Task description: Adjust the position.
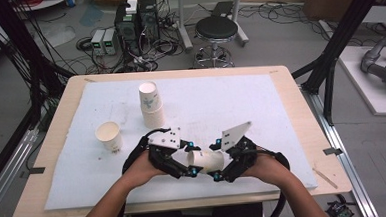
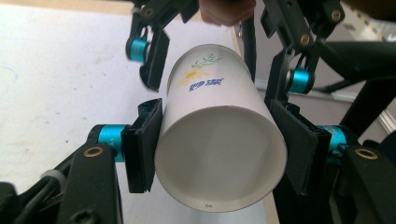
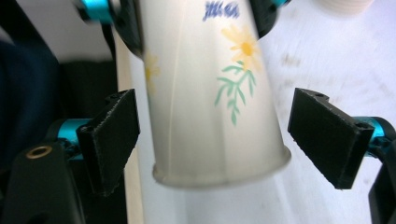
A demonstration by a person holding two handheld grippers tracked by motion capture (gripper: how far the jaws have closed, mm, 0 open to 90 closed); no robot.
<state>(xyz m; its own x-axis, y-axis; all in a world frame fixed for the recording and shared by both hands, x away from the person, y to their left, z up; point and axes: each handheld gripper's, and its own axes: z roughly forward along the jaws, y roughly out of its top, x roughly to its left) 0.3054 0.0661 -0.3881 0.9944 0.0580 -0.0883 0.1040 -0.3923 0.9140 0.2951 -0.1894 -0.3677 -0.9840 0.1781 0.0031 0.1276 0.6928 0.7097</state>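
Observation:
A white paper cup with a flower print lies on its side just above the white mat, between my two grippers. My left gripper is shut on it near the base. In the left gripper view both pads press the cup on either side. My right gripper faces it from the right, around the cup's rim end. In the right gripper view the cup sits between the open jaws of the right gripper, and both pads stand clear of its wall.
A stack of paper cups stands upright at the middle back of the mat, and a single cup stands to its left. The table's front edge lies just under the forearms. A stool and computer boxes stand beyond the table.

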